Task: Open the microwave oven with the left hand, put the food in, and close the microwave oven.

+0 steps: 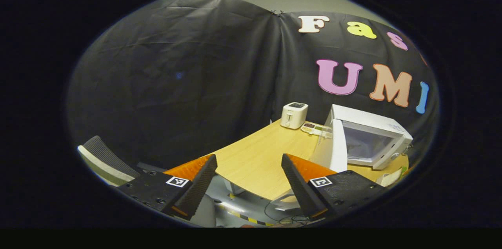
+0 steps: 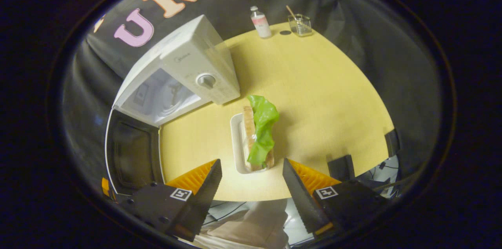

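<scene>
The wooden table (image 2: pixel 313 84) is carrying the white microwave oven (image 2: pixel 188 60), whose door (image 2: pixel 133 155) is hanging wide open. Just beside the microwave oven's front corner, a white tray (image 2: pixel 236 143) is holding bread and lettuce (image 2: pixel 262 131). Behind the microwave oven a toaster (image 1: pixel 294 115), bottle (image 2: pixel 260 22) and glass cup (image 2: pixel 300 25) are standing. The left gripper (image 1: pixel 249 180) and right gripper (image 2: pixel 251 186) are both hovering spread apart, grasping nothing.
</scene>
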`<state>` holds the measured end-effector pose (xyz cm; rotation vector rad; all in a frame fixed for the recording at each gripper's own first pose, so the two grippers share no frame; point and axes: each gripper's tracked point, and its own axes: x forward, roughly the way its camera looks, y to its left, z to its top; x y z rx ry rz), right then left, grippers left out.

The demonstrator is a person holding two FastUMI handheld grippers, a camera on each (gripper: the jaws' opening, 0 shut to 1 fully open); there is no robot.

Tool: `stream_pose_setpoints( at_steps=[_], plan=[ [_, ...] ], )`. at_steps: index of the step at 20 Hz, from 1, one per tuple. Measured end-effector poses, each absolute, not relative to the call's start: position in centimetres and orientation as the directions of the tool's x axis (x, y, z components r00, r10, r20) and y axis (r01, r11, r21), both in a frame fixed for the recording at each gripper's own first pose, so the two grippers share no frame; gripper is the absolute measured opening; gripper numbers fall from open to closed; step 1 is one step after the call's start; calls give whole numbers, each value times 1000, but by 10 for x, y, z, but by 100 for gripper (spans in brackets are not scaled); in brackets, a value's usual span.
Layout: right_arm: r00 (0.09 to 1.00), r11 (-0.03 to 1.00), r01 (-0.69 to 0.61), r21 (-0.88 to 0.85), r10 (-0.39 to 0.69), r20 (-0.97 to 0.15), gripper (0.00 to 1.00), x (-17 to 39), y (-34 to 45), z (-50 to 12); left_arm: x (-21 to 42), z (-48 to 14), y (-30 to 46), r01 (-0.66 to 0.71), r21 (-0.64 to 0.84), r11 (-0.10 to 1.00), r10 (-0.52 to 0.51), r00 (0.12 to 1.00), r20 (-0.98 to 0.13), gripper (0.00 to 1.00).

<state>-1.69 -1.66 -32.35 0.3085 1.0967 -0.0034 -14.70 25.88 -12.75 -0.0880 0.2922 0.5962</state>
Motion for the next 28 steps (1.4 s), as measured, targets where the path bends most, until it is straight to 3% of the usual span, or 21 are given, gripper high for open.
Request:
stream_pose_setpoints(
  at_steps=[1,2,6,7,10,11,14,15,16,17,19,20,21,22,23,24,25,28],
  plan=[
    [443,956,154,248,158,-883,93,-11,-18,-329,-145,-125,258,-580,5,815,556,779,-291,92],
    [419,956,153,249,166,-893,98,-5,-18,-336,-142,-123,259,-593,6,805,570,771,-285,92],
    [357,959,140,246,183,-916,98,14,-17,-355,-136,-119,254,-630,15,777,609,745,-274,96],
    [343,958,136,253,194,-919,92,16,-14,-358,-133,-118,253,-635,15,773,613,741,-275,96],
    [312,960,132,248,197,-929,89,19,-14,-369,-127,-119,252,-651,16,759,630,727,-274,92],
    [305,960,131,247,198,-932,96,19,-15,-372,-124,-119,252,-653,17,758,631,725,-275,96],
    [284,953,140,268,221,-933,76,15,-13,-380,-115,-122,247,-652,20,758,631,726,-275,96],
    [280,947,130,293,249,-927,79,14,-8,-381,-112,-122,245,-649,17,760,628,728,-276,96],
    [280,939,128,320,275,-920,64,13,-3,-380,-110,-124,242,-645,12,764,622,731,-280,93],
    [274,937,124,326,283,-919,48,11,-3,-380,-107,-126,239,-641,8,767,617,735,-282,99],
    [293,934,122,335,288,-912,52,14,-1,-379,-103,-126,236,-632,7,775,608,743,-280,96],
    [305,933,123,337,288,-908,38,15,-2,-377,-103,-125,236,-629,12,778,606,744,-280,96],
    [316,930,128,344,291,-903,44,14,-1,-373,-103,-125,236,-626,18,779,606,746,-277,96],
    [328,924,136,357,298,-896,43,16,1,-368,-102,-123,237,-625,22,781,606,748,-272,92],
    [341,917,143,373,308,-888,38,16,2,-363,-102,-123,237,-623,24,782,605,750,-267,96],
    [352,910,148,387,317,-881,38,18,5,-357,-102,-122,238,-619,24,785,602,753,-265,96],
    [363,905,154,396,321,-875,44,18,7,-351,-101,-123,240,-615,21,788,598,756,-266,92],
    [396,903,164,397,308,-865,43,18,11,-336,-98,-128,245,-597,10,802,575,769,-279,96]
  ],
)
